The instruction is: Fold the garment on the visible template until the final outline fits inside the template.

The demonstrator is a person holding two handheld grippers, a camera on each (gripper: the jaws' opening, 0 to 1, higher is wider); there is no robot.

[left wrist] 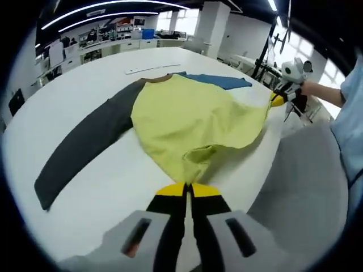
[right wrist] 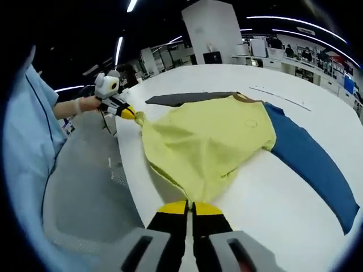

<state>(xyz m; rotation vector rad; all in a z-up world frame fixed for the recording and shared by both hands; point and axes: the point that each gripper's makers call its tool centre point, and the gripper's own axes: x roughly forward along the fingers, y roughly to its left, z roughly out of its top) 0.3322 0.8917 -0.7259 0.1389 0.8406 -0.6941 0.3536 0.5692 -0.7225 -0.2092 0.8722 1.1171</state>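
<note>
Both hem corners of the shirt are pinched and lifted at the near edge of the worktop.

My left gripper (left wrist: 185, 190) and my right gripper (right wrist: 189, 208) each have their fingers clamped on one bottom corner of the soft yellow cotton shirt with one dark grey sleeve and one blue sleeve (left wrist: 193, 116), which lies spread on the round white worktop (left wrist: 108, 187), collar toward the far edge. The cloth looks light and limp; it sags between my grips, so I judge that holding the corners tight and keeping the hem stretched will fold it cleanly.
</note>
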